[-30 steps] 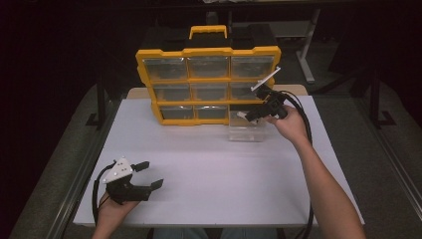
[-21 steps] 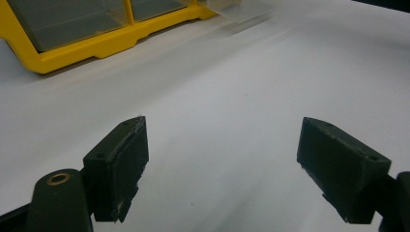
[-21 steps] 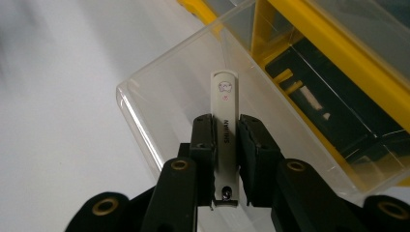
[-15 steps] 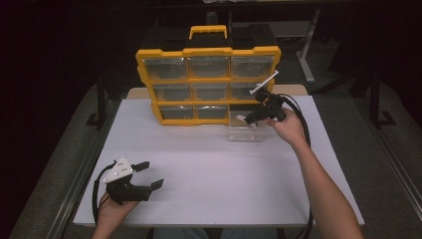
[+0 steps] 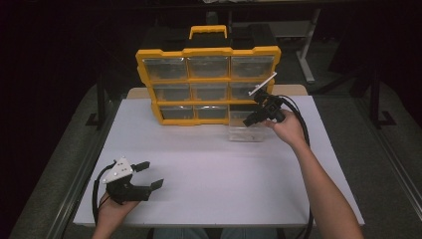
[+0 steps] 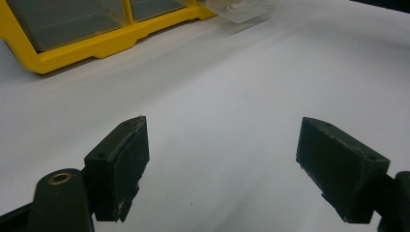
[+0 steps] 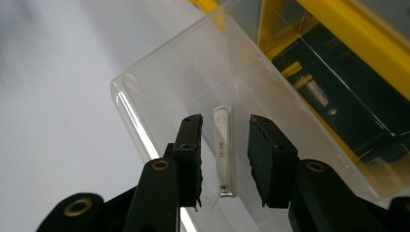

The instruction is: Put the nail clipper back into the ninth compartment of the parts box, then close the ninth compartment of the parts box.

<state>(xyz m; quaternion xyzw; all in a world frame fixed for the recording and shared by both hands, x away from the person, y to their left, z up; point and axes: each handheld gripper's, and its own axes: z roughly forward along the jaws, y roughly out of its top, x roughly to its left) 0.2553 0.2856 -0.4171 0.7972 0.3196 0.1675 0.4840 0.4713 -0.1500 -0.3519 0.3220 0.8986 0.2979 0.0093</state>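
Observation:
A yellow drawer organizer (image 5: 209,87) stands upright at the back of the white table (image 5: 214,174). One clear plastic drawer (image 5: 246,133) lies out on the table in front of its lower right corner. My right gripper (image 5: 252,119) points down into that drawer. In the right gripper view its jaws (image 7: 225,150) stand a little apart on either side of a small silver metal piece (image 7: 223,130), with a gap on each side. That piece is inside the clear drawer (image 7: 159,82). My left gripper (image 5: 149,175) rests open and empty at the table's front left.
The organizer's lower right slot (image 7: 348,106) is dark and open behind the clear drawer. In the left gripper view the organizer's yellow base (image 6: 96,46) and the clear drawer (image 6: 241,9) lie far ahead across bare white table (image 6: 232,92).
My right gripper has edged slightly left and lower over the clear drawer. The left gripper has stayed put.

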